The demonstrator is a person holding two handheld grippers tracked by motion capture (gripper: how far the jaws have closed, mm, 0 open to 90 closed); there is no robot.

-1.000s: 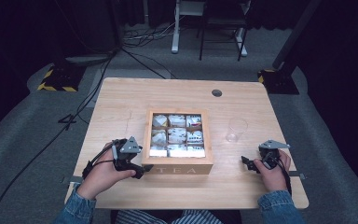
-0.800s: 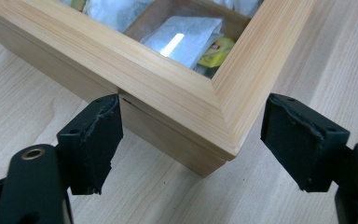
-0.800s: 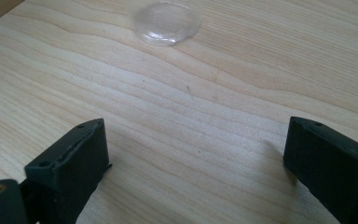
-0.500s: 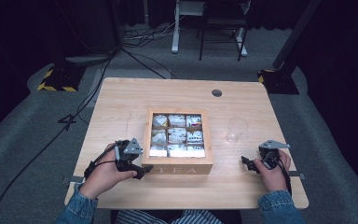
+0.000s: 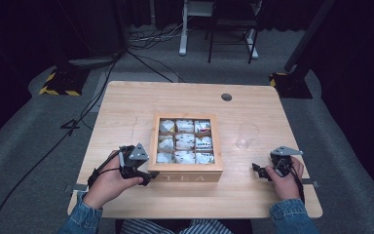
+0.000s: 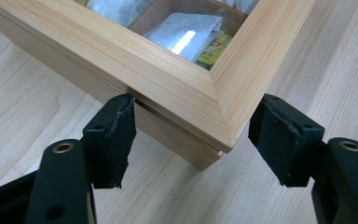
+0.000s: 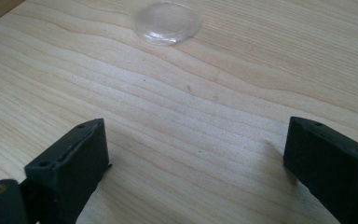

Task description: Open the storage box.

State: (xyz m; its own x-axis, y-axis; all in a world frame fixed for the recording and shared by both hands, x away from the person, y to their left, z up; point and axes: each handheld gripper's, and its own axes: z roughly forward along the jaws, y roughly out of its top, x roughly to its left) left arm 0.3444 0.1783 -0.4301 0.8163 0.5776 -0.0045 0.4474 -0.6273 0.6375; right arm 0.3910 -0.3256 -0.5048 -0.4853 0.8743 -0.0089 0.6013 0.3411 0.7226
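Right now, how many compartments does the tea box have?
9, in a three-by-three grid inside the tea box: three along the far side, three across the middle, three nearest the person. All hold tea bags.

I see a pale wooden table (image 5: 126, 105) with a round grommet hole (image 5: 226, 97) near its far edge. On it sit a wooden tea box (image 5: 185, 171), around the middle, and a clear glass (image 5: 247, 135) just to its right, apart from it.
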